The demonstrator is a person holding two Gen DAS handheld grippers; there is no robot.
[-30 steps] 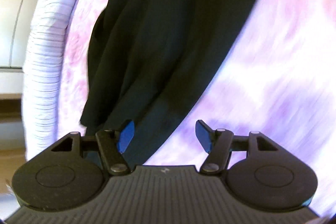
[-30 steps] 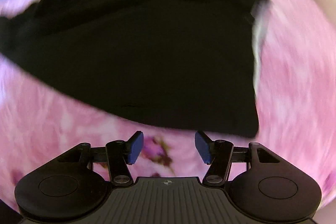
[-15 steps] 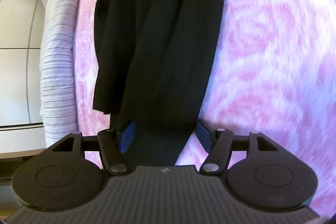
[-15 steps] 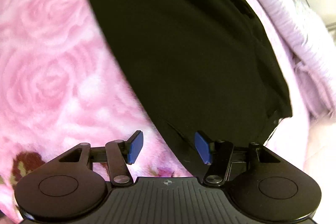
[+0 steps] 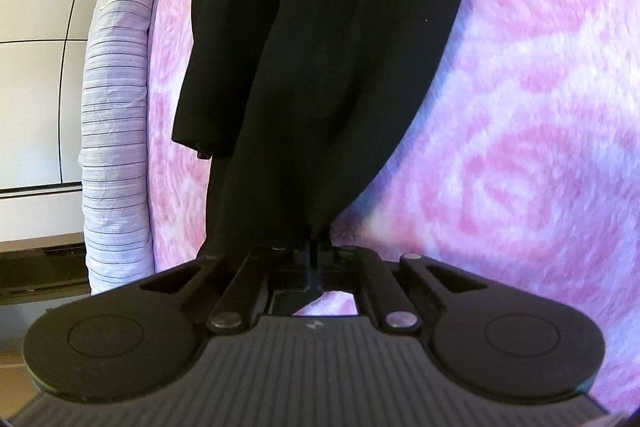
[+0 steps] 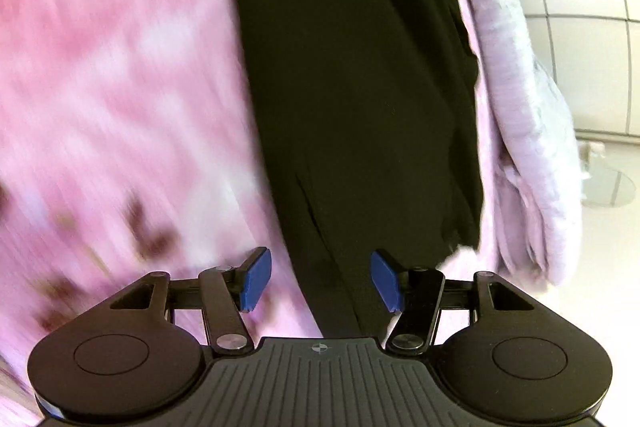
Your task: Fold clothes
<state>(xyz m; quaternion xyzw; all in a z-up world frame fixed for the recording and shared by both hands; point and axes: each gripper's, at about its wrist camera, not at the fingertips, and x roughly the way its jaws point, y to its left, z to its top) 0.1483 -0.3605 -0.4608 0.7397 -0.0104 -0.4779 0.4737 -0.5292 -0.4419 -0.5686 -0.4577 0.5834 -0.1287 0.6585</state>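
Pink rose-patterned blanket (image 5: 540, 107) bears the black garment (image 5: 320, 67), running toward 12 o'clock; left gripper (image 5: 314, 251) is clamped on its near edge, right gripper (image 6: 320, 279) spread wide, straddling the cloth.

The right gripper (image 6: 320, 281) stood with its blue-padded fingers (image 6: 256, 281) spread apart over a long black cloth garment (image 6: 352, 87). The garment lay on a pink rose-patterned fleece blanket (image 6: 120, 87), blurred here. A pale lilac striped fabric bundle (image 6: 528, 115) lay along the garment's right side.
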